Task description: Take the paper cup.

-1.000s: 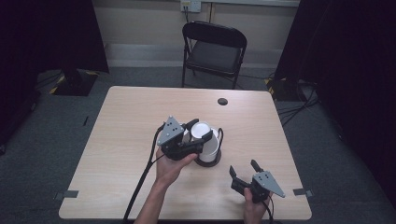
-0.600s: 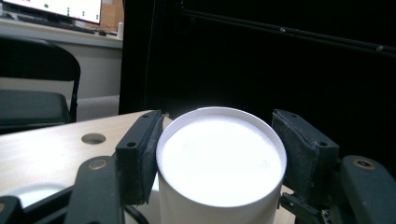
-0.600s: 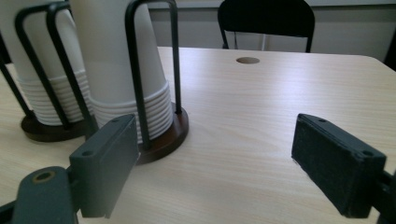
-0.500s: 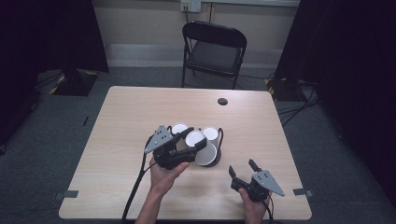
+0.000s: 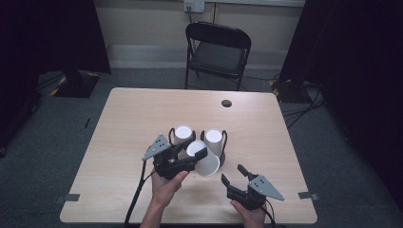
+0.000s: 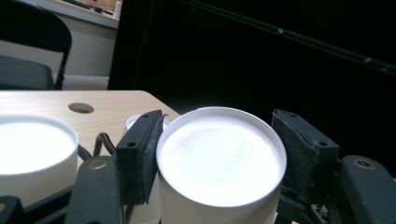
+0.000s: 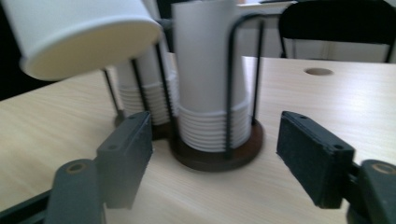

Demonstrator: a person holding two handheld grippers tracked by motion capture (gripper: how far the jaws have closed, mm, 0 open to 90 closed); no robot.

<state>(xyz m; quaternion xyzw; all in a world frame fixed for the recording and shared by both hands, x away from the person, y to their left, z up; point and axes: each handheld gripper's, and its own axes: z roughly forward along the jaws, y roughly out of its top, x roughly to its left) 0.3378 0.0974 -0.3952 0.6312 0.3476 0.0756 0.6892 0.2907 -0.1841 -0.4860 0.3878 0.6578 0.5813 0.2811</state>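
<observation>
The left gripper (image 5: 190, 153) was clamped on a white paper cup (image 5: 203, 159), one jaw pressed to each side just under its closed end, as the left gripper view showed (image 6: 219, 163). The cup lay tilted in the grip, closed end up toward the camera and open mouth down toward the tabletop (image 5: 123, 123), just in front of the two cup stacks. Those stacks, the left stack (image 5: 182, 135) and the right stack (image 5: 214, 141), stood upside down in black wire holders on round dark bases (image 7: 212, 156).

The right gripper (image 5: 234, 174) hovered low near the table's front edge, apart from the cup, with nothing between its jaws; they had just been closing somewhat but stood clear of one another, aimed at the right stack.

Compared with a second earlier, the left hand and its cup had come away from the stacks, down and toward the person, and both stack tops now showed clear of the gripper. The right hand had barely shifted.
</observation>
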